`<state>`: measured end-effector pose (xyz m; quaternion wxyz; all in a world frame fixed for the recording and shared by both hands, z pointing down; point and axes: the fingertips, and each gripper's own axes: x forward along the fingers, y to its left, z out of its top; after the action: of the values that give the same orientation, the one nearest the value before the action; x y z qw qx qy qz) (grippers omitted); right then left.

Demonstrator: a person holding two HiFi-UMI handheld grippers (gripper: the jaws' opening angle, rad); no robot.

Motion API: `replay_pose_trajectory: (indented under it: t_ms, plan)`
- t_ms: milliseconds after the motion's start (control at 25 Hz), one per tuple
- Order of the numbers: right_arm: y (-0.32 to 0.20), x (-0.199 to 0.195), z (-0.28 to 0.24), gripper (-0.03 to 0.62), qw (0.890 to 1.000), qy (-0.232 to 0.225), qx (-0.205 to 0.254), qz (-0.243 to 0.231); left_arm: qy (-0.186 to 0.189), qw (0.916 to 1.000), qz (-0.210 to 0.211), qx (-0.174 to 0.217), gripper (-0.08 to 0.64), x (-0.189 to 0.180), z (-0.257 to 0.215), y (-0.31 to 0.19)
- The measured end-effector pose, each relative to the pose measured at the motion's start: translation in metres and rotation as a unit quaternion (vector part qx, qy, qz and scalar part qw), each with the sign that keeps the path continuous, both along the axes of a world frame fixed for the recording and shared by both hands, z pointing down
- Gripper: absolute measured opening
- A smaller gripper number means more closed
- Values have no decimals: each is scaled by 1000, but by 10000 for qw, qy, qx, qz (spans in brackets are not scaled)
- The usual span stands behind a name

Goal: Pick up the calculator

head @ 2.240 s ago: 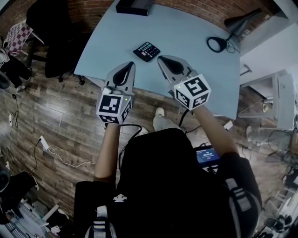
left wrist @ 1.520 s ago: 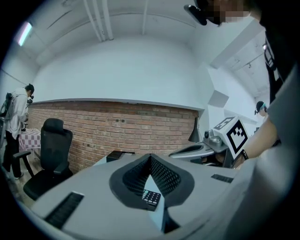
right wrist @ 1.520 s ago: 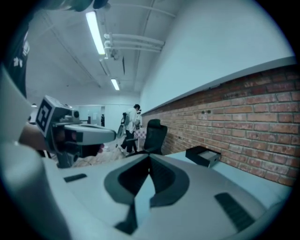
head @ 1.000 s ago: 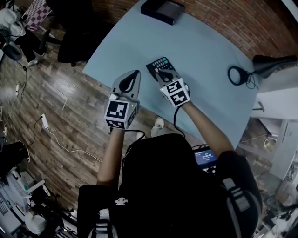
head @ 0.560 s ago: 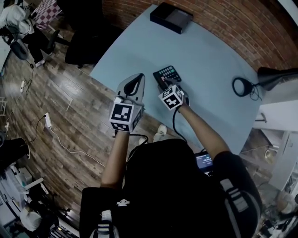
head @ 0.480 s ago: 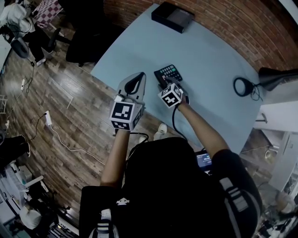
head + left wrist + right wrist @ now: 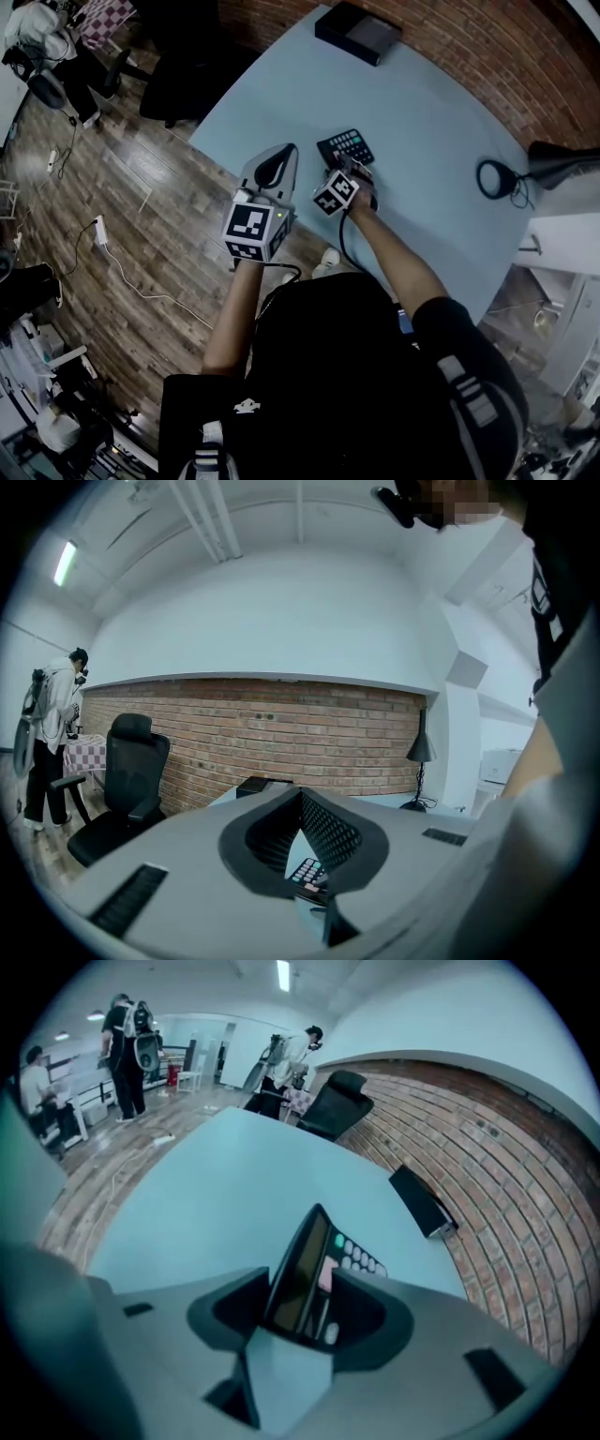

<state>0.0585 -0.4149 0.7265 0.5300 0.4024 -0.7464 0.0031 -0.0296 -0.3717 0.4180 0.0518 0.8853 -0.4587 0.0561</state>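
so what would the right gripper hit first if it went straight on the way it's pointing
The calculator. It is already between the tongs of the right gripper, which are opening and do not seem to press on it. Straight beyond it, probably right underneath, is the table.

The worktop (image 7: 422,112) is mostly bare, so there is wide free room around the calculator (image 7: 347,145) on its far side and its right side. A black box (image 7: 358,32) lies well apart at the far edge, near the brick wall (image 7: 487,47). A desk lamp (image 7: 561,157) with its cable stands at the right edge. On the left, the left gripper (image 7: 272,169) hangs over the near edge and narrows the way there.
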Motion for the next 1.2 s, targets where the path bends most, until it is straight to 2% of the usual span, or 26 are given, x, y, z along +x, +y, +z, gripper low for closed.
replay_pose_trajectory:
  t_ms: [240, 520, 960, 1200]
  plan:
    - [-4, 1, 6, 195, 9997, 224, -74, -89, 34, 10000, 32, -4, 8, 1, -1, 0]
    - [-5, 2, 8, 192, 9973, 700, -38, -205, 18, 10000, 37, -67, 8, -1, 2, 0]
    - [-5, 3, 5, 172, 9974, 711, 59, -94, 10, 10000, 1, 20, 8, -3, 2, 0]
    - [-11, 0, -8, 112, 9953, 865, 434, -21, 22, 10000, -49, -1, 8, -8, 5, -1]
